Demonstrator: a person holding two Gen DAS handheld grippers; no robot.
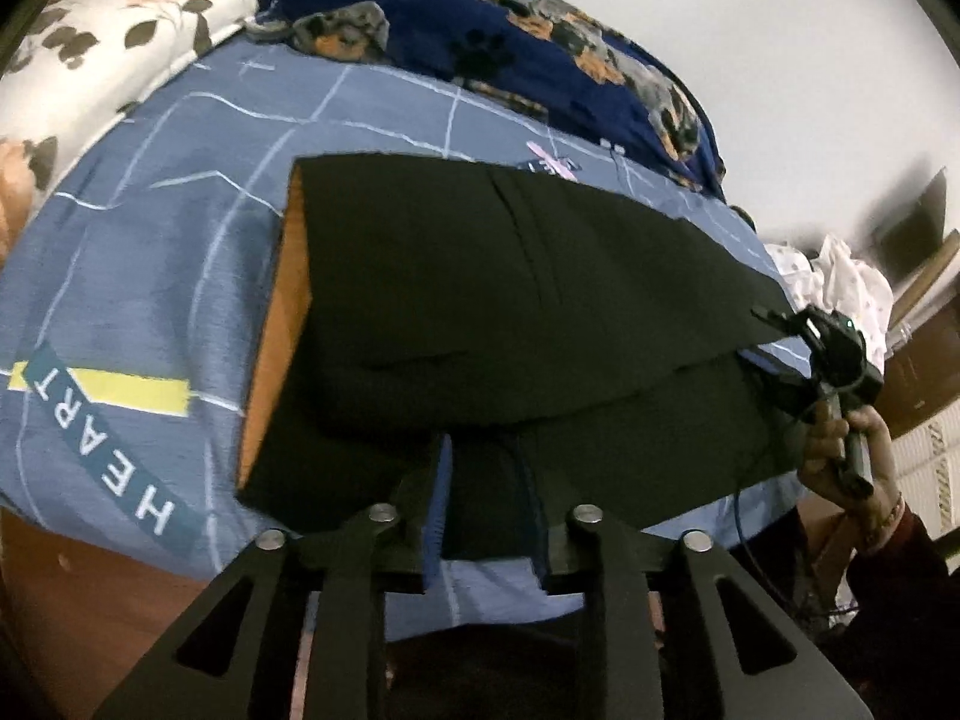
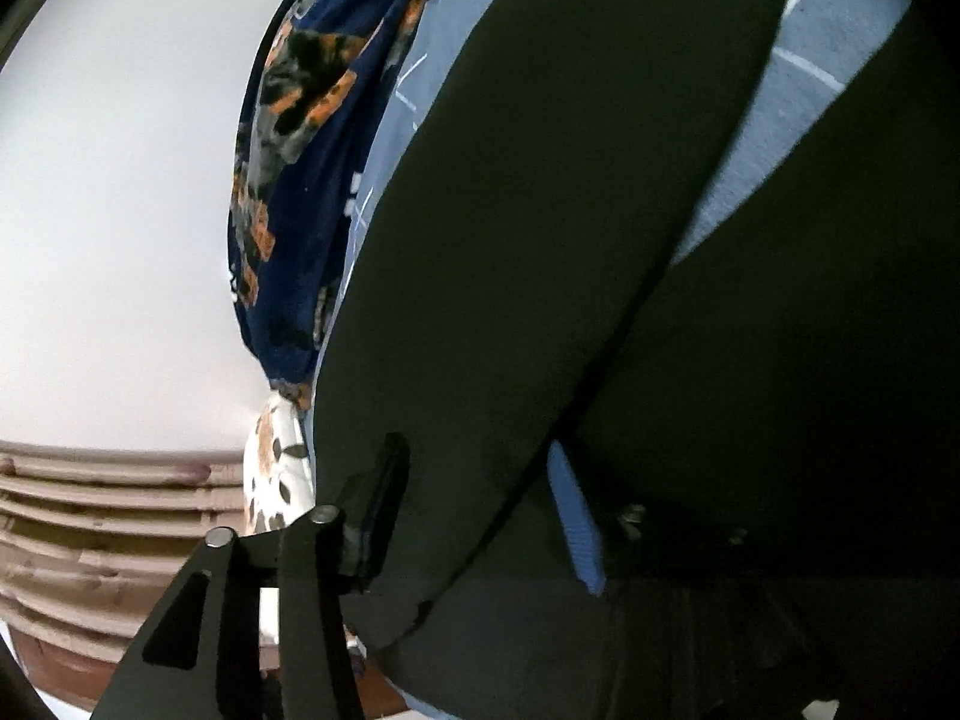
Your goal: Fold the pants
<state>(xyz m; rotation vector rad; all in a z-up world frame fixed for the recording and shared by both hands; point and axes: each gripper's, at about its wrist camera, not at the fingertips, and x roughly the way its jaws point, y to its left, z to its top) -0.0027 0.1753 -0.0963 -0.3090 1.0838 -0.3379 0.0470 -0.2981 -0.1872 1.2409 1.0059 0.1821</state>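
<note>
Black pants (image 1: 480,300) with an orange inner lining lie on a blue bed sheet (image 1: 120,276), partly folded, the upper layer lifted over the lower one. My left gripper (image 1: 486,510) stands open at the near edge of the pants, fingers apart over the lower layer. My right gripper (image 1: 774,324) shows at the right in the left wrist view, shut on the upper layer's right corner and holding it up. In the right wrist view the pants (image 2: 540,240) fill the frame and run between the fingers (image 2: 378,504).
A dark blue dog-print blanket (image 1: 540,42) lies along the far side of the bed. A floral pillow (image 1: 102,42) sits at the far left. White clothes (image 1: 840,276) are heaped at the right. The wooden bed frame (image 1: 78,588) shows below.
</note>
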